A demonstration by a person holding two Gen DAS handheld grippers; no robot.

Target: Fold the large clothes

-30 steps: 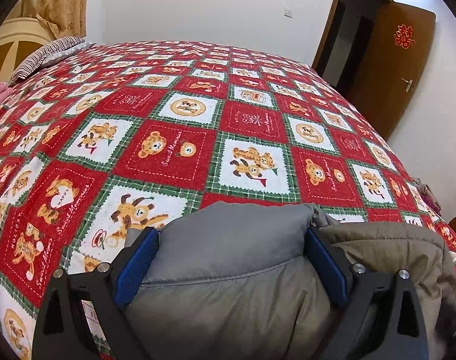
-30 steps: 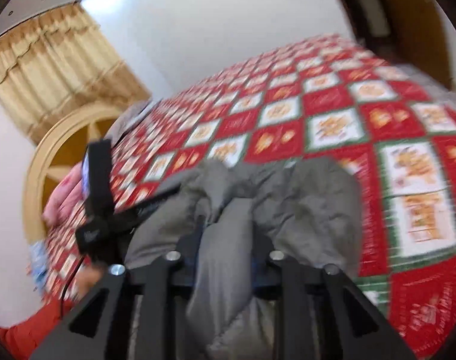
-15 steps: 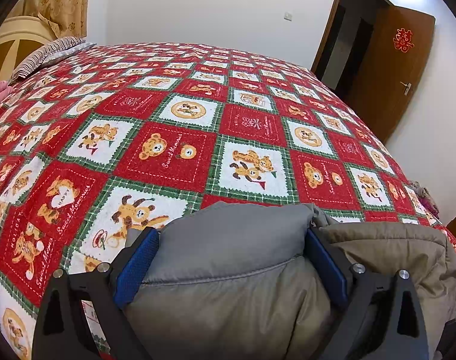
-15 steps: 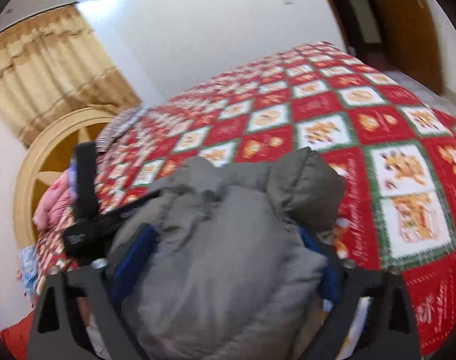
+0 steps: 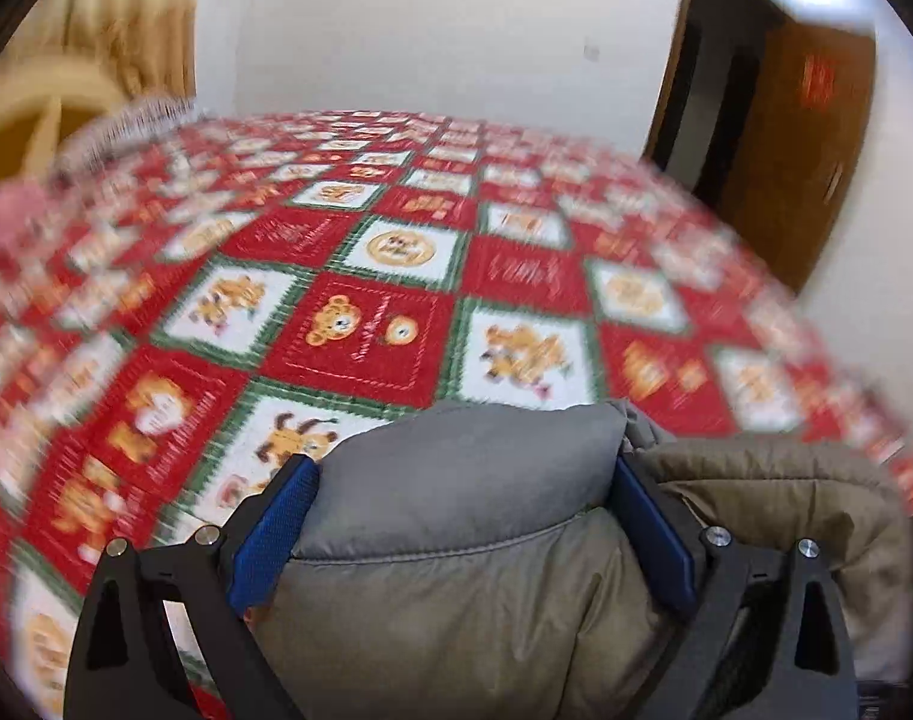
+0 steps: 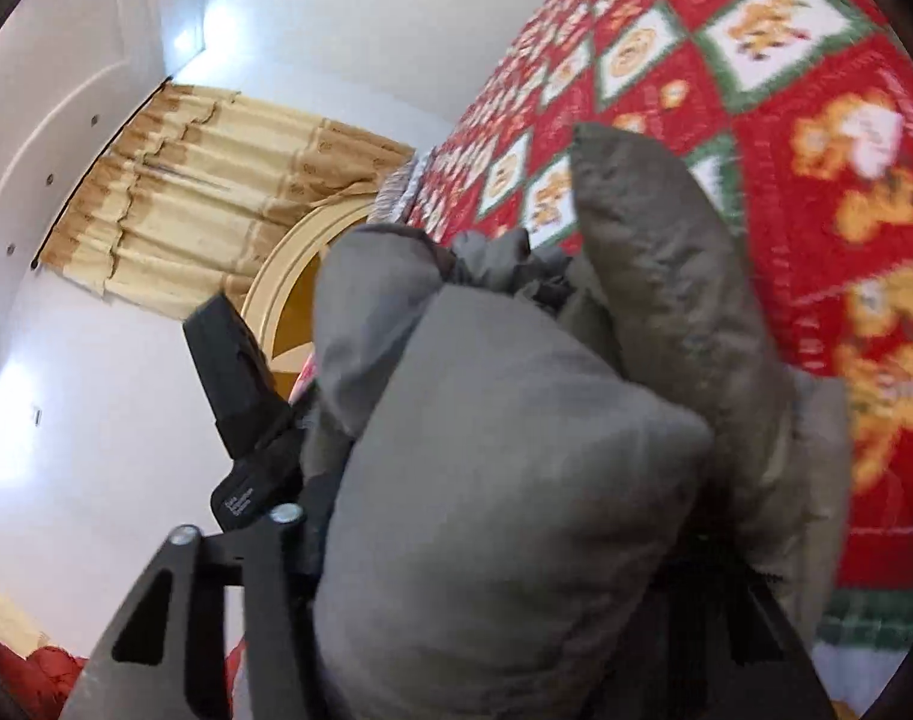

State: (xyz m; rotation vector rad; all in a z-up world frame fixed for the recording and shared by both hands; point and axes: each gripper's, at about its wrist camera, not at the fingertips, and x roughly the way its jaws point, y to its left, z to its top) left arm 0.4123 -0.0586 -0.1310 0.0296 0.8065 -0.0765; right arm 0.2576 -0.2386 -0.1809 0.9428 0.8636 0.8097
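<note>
Padded grey jacket [image 6: 504, 480] hiding right claw [image 6: 516, 588] pads, quilt [image 5: 366, 324] blurred

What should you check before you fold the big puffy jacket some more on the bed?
1. Left gripper clamped on the grey padded jacket: ok, both blue pads press the bundle.
2. Right gripper gripping the jacket: cannot tell, its jaws have just been closing with fabric between them, but the pads are hidden.
3. Bedspread ahead bare for laying the jacket: ok.
4. Jacket lying flat: not ok, it is bunched up.
5. Sharp view: not ok, both views are blurred.
</note>
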